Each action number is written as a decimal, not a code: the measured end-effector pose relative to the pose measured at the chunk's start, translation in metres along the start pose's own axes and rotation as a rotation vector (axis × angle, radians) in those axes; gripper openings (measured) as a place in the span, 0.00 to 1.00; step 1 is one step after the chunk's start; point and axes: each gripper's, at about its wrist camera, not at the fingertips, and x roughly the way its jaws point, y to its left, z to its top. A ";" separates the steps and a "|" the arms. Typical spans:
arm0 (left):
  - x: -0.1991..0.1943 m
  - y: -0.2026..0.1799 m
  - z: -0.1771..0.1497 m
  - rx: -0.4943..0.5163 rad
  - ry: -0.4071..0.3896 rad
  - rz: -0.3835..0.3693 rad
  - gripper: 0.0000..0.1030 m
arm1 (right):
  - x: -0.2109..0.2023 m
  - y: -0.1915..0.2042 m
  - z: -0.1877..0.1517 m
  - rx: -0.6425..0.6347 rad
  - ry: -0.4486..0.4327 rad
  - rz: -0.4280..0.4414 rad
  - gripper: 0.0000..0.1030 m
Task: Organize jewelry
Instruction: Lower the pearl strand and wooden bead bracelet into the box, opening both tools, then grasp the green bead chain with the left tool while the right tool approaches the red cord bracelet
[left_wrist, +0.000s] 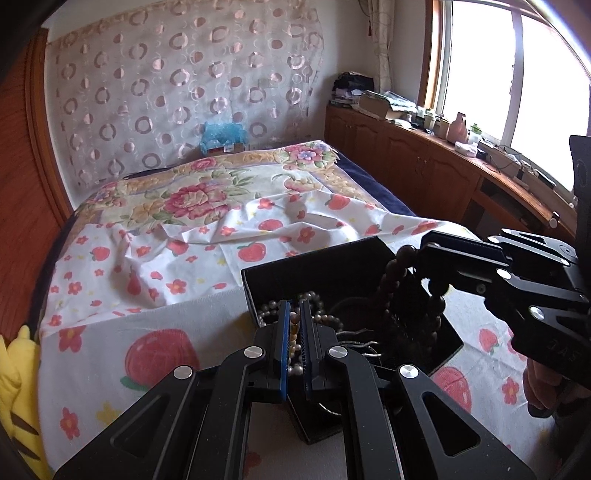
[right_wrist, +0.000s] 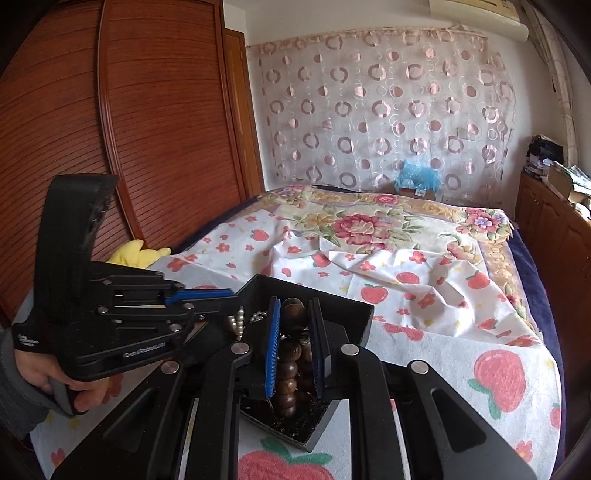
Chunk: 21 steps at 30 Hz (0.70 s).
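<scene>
While both tongs work the black jewelry box (left_wrist: 347, 258):
Right tongs (right_wrist: 293, 314): pinching wooden bead bracelet (right_wrist: 291, 354), lowering in.
Left tongs (left_wrist: 293, 310): pinching pale bead string (left_wrist: 293, 332).
Next: probably release inside the box.

Two fisheye cameras, one mounted on each handheld unit, looked forward along their own tongs from close above the near end of a bed (left_wrist: 207, 258). The left wrist view faced up the bed and slightly right, taking in the window (left_wrist: 517, 85) and the right tongs (left_wrist: 424, 254) at its right edge. The right wrist view faced up the bed and slightly left, taking in the wooden wardrobe doors (right_wrist: 110, 129) and the left tongs (right_wrist: 218, 295) at its left edge. Both views shared the black box (left_wrist: 332, 266) directly beneath them, the strawberry-print sheet (right_wrist: 424, 295) and the circle-patterned curtain (right_wrist: 369, 110) beyond.
</scene>
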 end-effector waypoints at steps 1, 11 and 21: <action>-0.002 0.000 -0.001 0.000 0.000 -0.001 0.04 | 0.000 0.001 0.000 -0.001 0.004 -0.006 0.19; -0.035 -0.002 -0.032 0.005 0.002 -0.003 0.22 | -0.017 0.013 0.008 -0.047 0.008 -0.019 0.19; -0.056 -0.002 -0.089 -0.019 0.072 0.005 0.42 | -0.039 0.040 -0.042 -0.095 0.114 -0.001 0.19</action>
